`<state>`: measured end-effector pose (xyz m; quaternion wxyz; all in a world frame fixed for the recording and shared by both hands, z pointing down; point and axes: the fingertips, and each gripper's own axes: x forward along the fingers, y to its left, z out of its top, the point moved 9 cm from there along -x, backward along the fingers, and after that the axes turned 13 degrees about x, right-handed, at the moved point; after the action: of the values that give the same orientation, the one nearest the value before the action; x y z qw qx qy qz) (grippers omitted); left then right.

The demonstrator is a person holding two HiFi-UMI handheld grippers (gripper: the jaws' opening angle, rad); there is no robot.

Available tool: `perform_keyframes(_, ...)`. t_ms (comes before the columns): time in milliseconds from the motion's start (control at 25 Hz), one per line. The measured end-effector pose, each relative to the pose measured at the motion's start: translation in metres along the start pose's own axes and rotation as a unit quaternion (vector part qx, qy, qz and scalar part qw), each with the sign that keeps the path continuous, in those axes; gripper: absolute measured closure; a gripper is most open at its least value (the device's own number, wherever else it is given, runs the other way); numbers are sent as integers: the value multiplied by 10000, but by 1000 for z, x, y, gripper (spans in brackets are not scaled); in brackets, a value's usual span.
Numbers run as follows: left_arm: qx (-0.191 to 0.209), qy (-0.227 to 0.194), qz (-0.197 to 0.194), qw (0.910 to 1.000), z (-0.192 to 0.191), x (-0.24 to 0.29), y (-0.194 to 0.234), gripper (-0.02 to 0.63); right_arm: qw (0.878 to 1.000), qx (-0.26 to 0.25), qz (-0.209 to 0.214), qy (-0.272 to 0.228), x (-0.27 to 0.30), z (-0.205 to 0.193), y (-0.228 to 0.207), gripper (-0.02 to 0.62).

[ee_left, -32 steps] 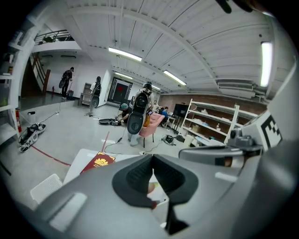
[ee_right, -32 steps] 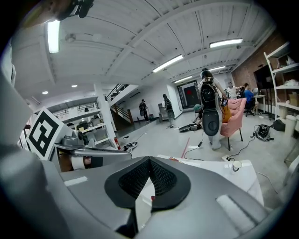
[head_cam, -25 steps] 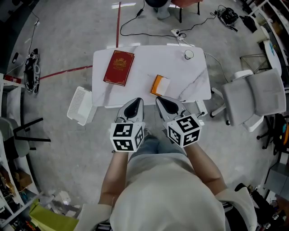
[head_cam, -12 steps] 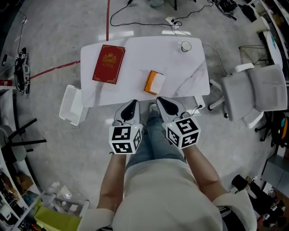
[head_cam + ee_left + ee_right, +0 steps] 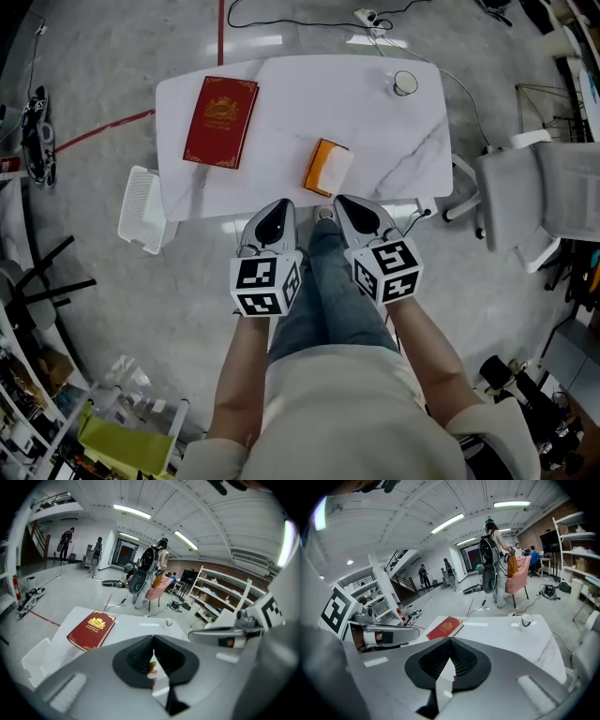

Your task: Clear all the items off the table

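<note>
A white marble-look table [image 5: 375, 141] holds a red book [image 5: 220, 122] at its left, an orange-and-white box [image 5: 328, 169] near the front edge and a small cup [image 5: 405, 82] at the far right corner. My left gripper [image 5: 277, 208] and right gripper [image 5: 349, 204] hover side by side just before the table's near edge, both shut and empty, above the person's legs. The left gripper view shows the book [image 5: 91, 629] beyond its closed jaws. The right gripper view shows the book [image 5: 446, 626] and the cup [image 5: 527, 619].
A white slatted basket [image 5: 141, 208] stands on the floor by the table's left end. A grey office chair [image 5: 553, 197] sits at the right. Cables and a power strip [image 5: 367, 17] lie behind the table. People stand far off in the hall.
Both grippers have sunk while staying shut and side by side. In the head view the table now looks nearer and larger. The items on it have not moved.
</note>
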<state>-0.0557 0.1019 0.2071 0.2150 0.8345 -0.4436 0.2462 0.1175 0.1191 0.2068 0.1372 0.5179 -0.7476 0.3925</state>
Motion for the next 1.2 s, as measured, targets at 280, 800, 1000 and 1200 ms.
perform_keyframes(280, -78, 268, -47, 9996, -19, 41, 6, 597, 9997, 26, -139, 214, 35, -12, -25, 598)
perform_keyframes(800, -143, 632, -156, 9978, -53, 98, 0, 595, 9977, 172, -292, 579, 73, -43, -72, 598)
perform_keyframes(1000, -153, 756, -203, 9968, -64, 116, 0, 554, 9967, 272, -311, 693, 86, -50, -88, 598)
perform_keyframes(1200, -171, 831, -193, 9962, -77, 134, 2, 500, 9953, 430, -254, 828, 101, -58, -102, 549)
